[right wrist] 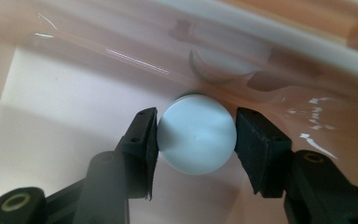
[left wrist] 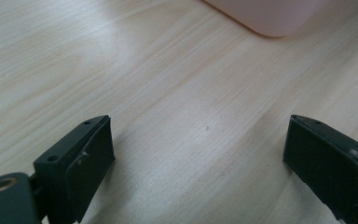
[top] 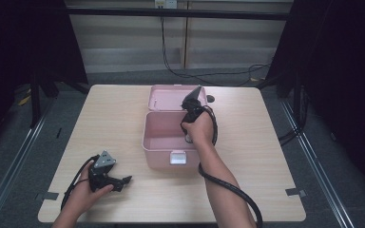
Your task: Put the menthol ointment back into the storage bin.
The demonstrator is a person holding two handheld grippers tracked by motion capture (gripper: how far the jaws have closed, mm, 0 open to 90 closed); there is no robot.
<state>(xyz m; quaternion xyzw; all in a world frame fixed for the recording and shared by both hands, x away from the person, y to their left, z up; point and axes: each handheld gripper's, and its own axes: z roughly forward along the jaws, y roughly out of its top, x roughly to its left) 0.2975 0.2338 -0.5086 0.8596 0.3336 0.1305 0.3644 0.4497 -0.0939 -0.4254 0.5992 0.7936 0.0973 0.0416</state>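
At frame centre we see the right gripper (right wrist: 196, 135) clamping a white round cap (right wrist: 196, 140) inside the pink box (top: 158, 142); lower left, the left gripper (left wrist: 198, 154) gapes wide, empty, over the table (left wrist: 168, 93).

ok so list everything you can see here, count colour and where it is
box: 1, pink, open, middle of the table, white latch at its front
lid: 1, pink, hinged back behind the box
round white thing: 1, white, inside the box by its wall, between the right gripper's jaws
table: 1, light wood grain
tape marks: 2, grey, near the table's front corners
cables: several, black, on the floor beyond the table
left gripper: 1, black, jaws wide open, low over bare table, front left
right gripper: 1, black, reaching into the box, shut on the round white thing
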